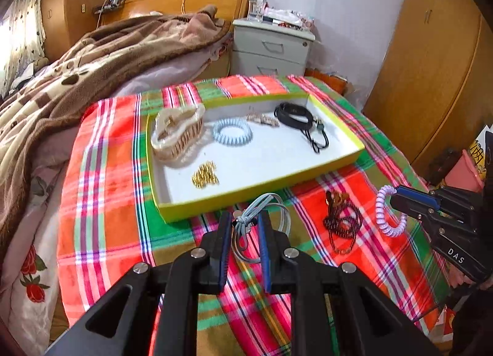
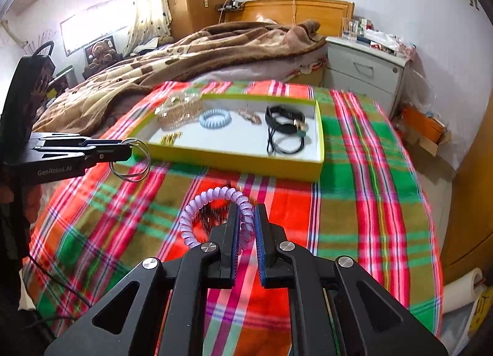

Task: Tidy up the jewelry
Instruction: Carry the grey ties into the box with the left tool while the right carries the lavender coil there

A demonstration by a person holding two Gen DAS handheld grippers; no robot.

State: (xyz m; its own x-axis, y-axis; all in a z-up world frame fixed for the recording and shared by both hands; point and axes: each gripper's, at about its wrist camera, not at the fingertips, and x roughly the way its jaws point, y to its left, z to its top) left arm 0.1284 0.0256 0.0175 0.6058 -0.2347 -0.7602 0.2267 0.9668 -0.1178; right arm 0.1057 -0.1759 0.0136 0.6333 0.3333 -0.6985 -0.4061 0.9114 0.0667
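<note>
Left hand-held gripper (image 1: 245, 220) pinched on grey hair tie (image 1: 262, 226), just in front of yellow tray (image 1: 308, 177). Right hand-held gripper (image 2: 245, 217) clamped on lilac spiral hair tie (image 2: 212, 198), lifted, right of tray front. Dark bead chain (image 1: 342, 223) left on plaid cloth (image 1: 104, 189). Step judged: carrying to tray. Next: forward over rim, release onto bare white floor.

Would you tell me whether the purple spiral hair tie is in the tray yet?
Out: the right gripper holds the purple spiral hair tie above the cloth, short of the tray.
</note>
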